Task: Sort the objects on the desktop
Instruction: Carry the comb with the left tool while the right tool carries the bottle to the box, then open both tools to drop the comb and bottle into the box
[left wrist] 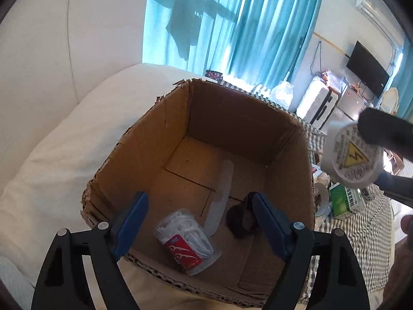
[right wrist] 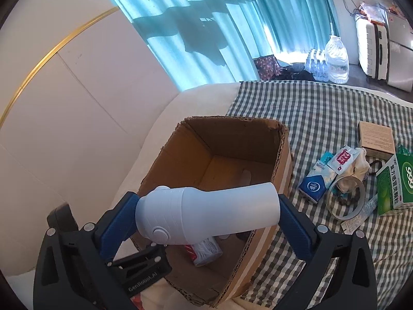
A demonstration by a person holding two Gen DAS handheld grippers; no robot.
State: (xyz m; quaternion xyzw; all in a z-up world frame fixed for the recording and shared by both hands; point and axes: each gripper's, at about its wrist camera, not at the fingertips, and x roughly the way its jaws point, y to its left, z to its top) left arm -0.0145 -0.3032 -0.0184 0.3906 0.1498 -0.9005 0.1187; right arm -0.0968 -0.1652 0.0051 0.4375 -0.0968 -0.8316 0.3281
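Note:
An open cardboard box (left wrist: 165, 139) stands on a bed. On its floor lie a clear tub of floss picks (left wrist: 185, 235) with a red label, a grey flat strip (left wrist: 222, 199) and a small black round thing (left wrist: 238, 219). My left gripper (left wrist: 200, 222) hangs open above the box's near side with nothing between its blue fingers. My right gripper (right wrist: 207, 206) is shut on a white cylindrical device (right wrist: 206, 211), held crosswise over the box's (right wrist: 258, 139) near rim. In the left wrist view the device's (left wrist: 353, 155) labelled end shows at right.
Right of the box, on the checked cloth (right wrist: 322, 118), lie a green medicine box (right wrist: 395, 183), a tape roll (right wrist: 346, 201), tissue packs (right wrist: 313, 184) and a brown carton (right wrist: 376, 137). White bedding (left wrist: 64, 155) lies left of the box. Suitcases and water bottles stand far back.

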